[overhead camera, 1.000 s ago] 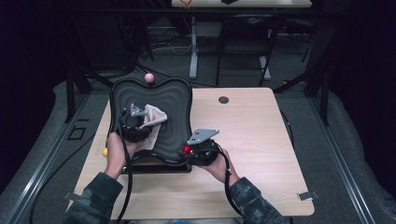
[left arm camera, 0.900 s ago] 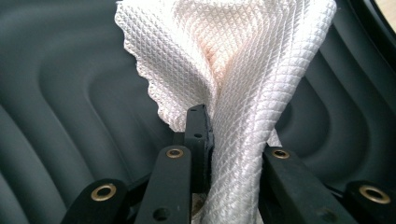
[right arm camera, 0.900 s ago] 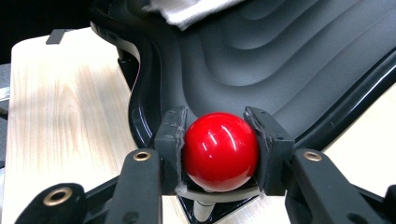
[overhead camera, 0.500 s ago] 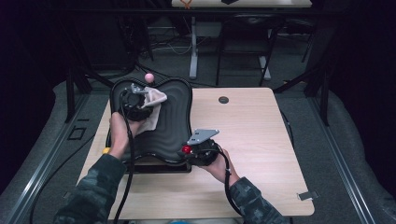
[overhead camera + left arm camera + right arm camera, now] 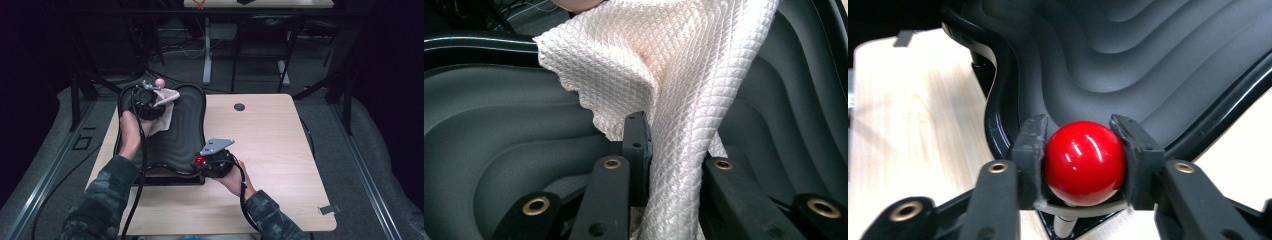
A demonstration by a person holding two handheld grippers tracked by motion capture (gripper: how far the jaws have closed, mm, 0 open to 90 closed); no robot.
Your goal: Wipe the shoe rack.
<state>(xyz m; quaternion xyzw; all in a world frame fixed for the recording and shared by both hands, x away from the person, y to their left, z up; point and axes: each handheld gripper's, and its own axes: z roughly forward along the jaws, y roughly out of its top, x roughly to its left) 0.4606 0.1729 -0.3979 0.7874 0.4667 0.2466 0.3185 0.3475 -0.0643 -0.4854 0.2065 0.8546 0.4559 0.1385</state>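
Overhead, a pale waffle-weave cloth point(image 5: 165, 102) is pinched by the left gripper point(image 5: 150, 95) over the far-left corner of the black ridged tray point(image 5: 187, 130). Closer, its long axis hangs from the clamped jaws. Right gripper point(image 5: 1083, 162): a glossy red ball point(image 5: 1084, 161) is held at the tray's near edge, the jaws having just been opening.

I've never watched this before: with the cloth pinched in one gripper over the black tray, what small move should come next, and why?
Probably drag the cloth back along the black tray toward the person. The left gripper pinches it at the tray's far edge, so the ridged surface lies unwiped in front, while the right gripper steadies the red knob at the near edge.
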